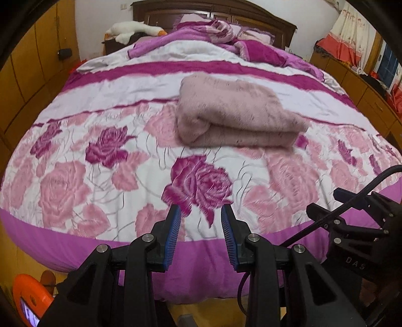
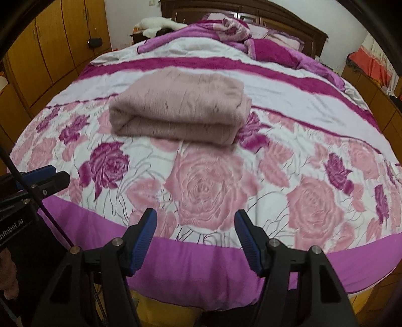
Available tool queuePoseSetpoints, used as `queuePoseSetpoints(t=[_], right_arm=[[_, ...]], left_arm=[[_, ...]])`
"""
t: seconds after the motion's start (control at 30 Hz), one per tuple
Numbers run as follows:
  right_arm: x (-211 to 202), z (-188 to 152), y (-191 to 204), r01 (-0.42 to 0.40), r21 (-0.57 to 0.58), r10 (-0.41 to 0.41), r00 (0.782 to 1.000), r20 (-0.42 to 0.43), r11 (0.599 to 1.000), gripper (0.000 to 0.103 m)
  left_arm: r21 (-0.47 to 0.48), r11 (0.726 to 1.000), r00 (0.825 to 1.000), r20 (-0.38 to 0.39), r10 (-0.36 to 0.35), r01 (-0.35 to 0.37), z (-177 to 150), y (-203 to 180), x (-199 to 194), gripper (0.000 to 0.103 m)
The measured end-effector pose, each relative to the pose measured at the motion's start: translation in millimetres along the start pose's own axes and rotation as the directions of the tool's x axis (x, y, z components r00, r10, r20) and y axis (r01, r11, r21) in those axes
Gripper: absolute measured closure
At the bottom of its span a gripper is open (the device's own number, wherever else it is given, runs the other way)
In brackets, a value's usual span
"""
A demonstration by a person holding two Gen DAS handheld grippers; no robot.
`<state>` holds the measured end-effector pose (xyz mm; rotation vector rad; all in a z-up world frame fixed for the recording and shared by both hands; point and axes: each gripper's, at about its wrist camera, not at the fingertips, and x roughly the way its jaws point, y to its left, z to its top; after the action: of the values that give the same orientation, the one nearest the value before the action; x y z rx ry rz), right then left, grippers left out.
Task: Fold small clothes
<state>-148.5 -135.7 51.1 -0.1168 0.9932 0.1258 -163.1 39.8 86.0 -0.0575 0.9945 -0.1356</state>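
Note:
A dusty-pink fuzzy garment (image 1: 233, 113) lies folded into a thick rectangle on the rose-print bedspread (image 1: 100, 161); it also shows in the right wrist view (image 2: 181, 110). My left gripper (image 1: 201, 208) is open and empty, held over the bed's near edge, well short of the garment. My right gripper (image 2: 196, 215) is open and empty, also at the near edge, apart from the garment. The right gripper shows at the right of the left wrist view (image 1: 351, 198), and the left gripper at the left of the right wrist view (image 2: 42, 176).
Crumpled purple bedding and pillows (image 1: 226, 37) lie at the dark wooden headboard (image 2: 276, 22). A white plush toy (image 1: 133, 30) sits at the far left. Wooden wardrobes (image 2: 50, 45) line the left wall, low cabinets (image 1: 364, 93) the right. An orange device (image 1: 27, 299) is at lower left.

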Motion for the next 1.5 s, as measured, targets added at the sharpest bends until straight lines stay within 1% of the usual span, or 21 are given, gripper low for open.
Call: queuePoseSetpoints(t=[0.1,0.17,0.23,0.33,0.43,0.5,0.53,0.63,0.7,0.73,0.83,0.9,0.93,1.0,1.03,1.07,1.17,1.2,1.33,1.5], right_arm=[[12.6,-10.6,0.1,0.003,0.022,-0.003,1.0,-0.021,1.0,0.036],[23.9,-17.7,-0.8,-0.011,0.041,0.013,0.999,-0.051,0.999,0.036],[35.9,-23.6,0.4,-0.025,0.05,0.029,0.996,-0.082,0.998,0.036],[43.5,-25.8,3.5,-0.025,0.041,0.029,0.995,-0.094,0.999,0.036],[42.6,-23.7,7.5,-0.023,0.013,0.024,0.997,-0.08,1.0,0.035],[41.1,-22.1,9.4,-0.016,-0.001,0.015,0.998,-0.067,1.0,0.029],[40.4,-20.9,9.6,-0.011,-0.006,0.011,0.998,-0.061,1.0,0.028],[39.9,-15.3,7.1,0.012,-0.009,-0.012,0.999,-0.035,1.0,0.027],[43.2,-10.3,4.3,0.024,0.008,-0.023,1.0,-0.012,1.0,0.019],[47.0,-6.9,2.6,0.023,0.017,-0.023,1.0,-0.002,1.0,0.017],[63.8,-0.7,-1.5,0.036,0.054,-0.036,0.999,-0.001,0.998,0.015],[71.9,3.5,-2.8,0.036,0.074,-0.037,0.999,0.004,0.997,0.01],[74.9,6.8,-2.2,0.044,0.077,-0.045,0.999,0.012,0.996,0.008],[81.6,11.6,0.6,0.054,0.07,-0.056,0.998,0.021,0.996,0.003],[85.9,12.4,0.8,0.052,0.07,-0.053,0.998,0.021,0.996,0.002],[90.9,11.2,0.5,0.049,0.076,-0.051,0.998,0.024,0.996,0.001],[93.2,4.6,1.5,0.05,0.079,-0.055,0.996,0.063,0.996,0.001],[93.2,4.2,2.8,0.057,0.072,-0.062,0.996,0.066,0.996,0.001],[93.1,5.4,4.7,0.058,0.077,-0.064,0.995,0.074,0.995,0.001],[93.8,6.0,6.5,0.062,0.076,-0.069,0.993,0.099,0.995,0.001]], left_arm=[[0.005,1.0,0.999,-0.051,0.018,-0.018,-12.6,6.0,17.1,0.092],[0.002,1.0,0.996,-0.085,0.022,-0.022,-21.7,10.4,28.6,0.092],[-0.004,1.0,0.994,-0.107,0.029,-0.029,-26.8,13.7,37.0,0.092],[-0.024,0.999,0.993,-0.112,0.022,-0.024,-26.6,17.6,41.8,0.092],[-0.018,1.0,0.996,-0.092,0.021,-0.023,-23.7,16.6,40.7,0.092],[-0.003,0.999,0.996,-0.078,0.031,-0.032,-21.3,14.8,41.0,0.092],[-0.001,0.999,0.997,-0.076,0.032,-0.032,-19.4,14.8,41.9,0.092],[-0.01,1.0,0.998,-0.064,0.017,-0.017,-15.0,14.8,46.8,0.092],[-0.02,1.0,0.999,-0.049,0.009,-0.01,-12.2,17.0,53.7,0.085],[-0.025,1.0,0.999,-0.042,0.005,-0.006,-11.1,17.9,57.5,0.084],[-0.039,0.999,1.0,-0.002,0.001,-0.001,-8.6,19.7,66.3,0.081],[-0.039,0.999,0.999,0.033,-0.009,0.011,-5.5,19.9,69.9,0.072],[-0.042,0.999,0.999,0.04,-0.016,0.018,-4.4,20.0,72.0,0.069],[-0.054,0.998,0.998,0.062,-0.031,0.034,-2.3,21.0,77.1,0.058],[-0.053,0.998,0.996,0.084,-0.029,0.033,-2.4,20.1,80.4,0.057],[-0.043,0.999,0.996,0.093,-0.013,0.017,-2.9,17.3,82.3,0.055],[0.01,0.998,0.992,0.117,0.055,-0.056,-5.7,3.8,83.5,0.053],[0.016,0.998,0.99,0.122,0.063,-0.066,-7.0,2.6,83.4,0.053],[0.0,0.999,0.991,0.122,0.051,-0.052,-5.9,6.0,83.1,0.052],[0.007,0.998,0.988,0.141,0.055,-0.056,-8.2,5.0,82.0,0.051]])
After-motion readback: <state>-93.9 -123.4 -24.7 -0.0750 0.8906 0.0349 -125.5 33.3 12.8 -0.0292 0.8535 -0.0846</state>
